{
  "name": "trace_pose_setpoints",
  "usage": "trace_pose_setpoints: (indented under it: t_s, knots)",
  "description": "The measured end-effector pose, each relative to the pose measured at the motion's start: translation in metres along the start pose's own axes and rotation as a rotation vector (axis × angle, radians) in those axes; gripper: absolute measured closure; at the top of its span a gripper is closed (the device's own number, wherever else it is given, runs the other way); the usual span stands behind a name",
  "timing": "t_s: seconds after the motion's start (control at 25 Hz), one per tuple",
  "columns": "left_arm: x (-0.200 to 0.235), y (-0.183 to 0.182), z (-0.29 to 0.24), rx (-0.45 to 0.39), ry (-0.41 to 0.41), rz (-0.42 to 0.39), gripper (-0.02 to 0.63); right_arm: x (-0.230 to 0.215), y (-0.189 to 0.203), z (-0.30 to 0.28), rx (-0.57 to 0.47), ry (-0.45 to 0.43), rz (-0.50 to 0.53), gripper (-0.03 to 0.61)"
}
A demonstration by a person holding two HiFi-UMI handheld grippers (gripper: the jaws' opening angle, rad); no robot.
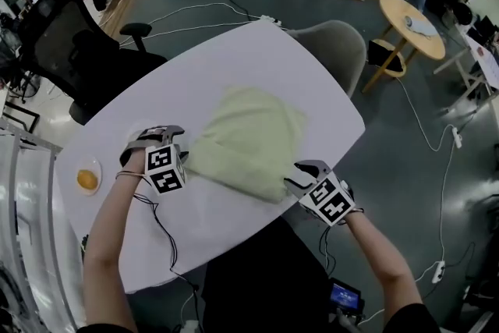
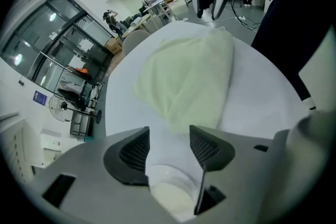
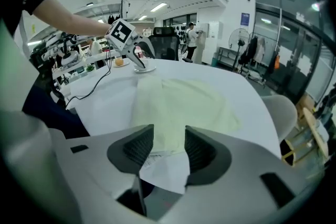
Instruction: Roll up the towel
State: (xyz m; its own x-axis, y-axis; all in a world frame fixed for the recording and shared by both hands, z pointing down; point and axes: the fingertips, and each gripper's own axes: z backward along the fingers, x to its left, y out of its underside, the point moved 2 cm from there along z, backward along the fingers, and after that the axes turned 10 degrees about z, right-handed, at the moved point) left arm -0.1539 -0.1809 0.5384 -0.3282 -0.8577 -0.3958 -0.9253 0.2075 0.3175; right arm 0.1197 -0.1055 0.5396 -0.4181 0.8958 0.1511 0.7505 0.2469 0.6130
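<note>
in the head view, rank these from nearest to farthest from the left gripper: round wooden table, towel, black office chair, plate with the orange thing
From the left gripper:
1. towel, just to its right.
2. plate, to its left at the white table's edge.
3. black office chair, beyond the table, far left.
4. round wooden table, far right across the floor.

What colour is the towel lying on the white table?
The towel is a plain pale yellow-green, seen best in the head view.

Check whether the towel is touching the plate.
Apart. The head view shows the plate at the table's left edge and the towel in the middle, with bare tabletop plainly between them.
</note>
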Motion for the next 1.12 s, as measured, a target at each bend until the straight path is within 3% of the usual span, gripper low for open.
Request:
trace_pose_setpoints:
  t_s: [0.32, 0.52, 0.88, 1.12]
  knots:
    - [-0.054, 0.020, 0.007, -0.023, 0.080, -0.033, 0.337, 0.050, -0.006, -0.001, 0.027, -0.021, 0.137, 0.373]
    - [-0.070, 0.029, -0.010, -0.014, 0.102, -0.064, 0.339, 0.076, 0.000, -0.013, 0.058, -0.049, 0.160, 0.373]
    - [-0.069, 0.026, -0.036, 0.028, 0.145, -0.071, 0.344, 0.076, 0.027, -0.040, 0.144, -0.046, 0.194, 0.373]
    - [-0.065, 0.026, -0.048, 0.051, 0.143, -0.098, 0.408, 0.066, 0.031, -0.050, 0.179, -0.045, 0.227, 0.414]
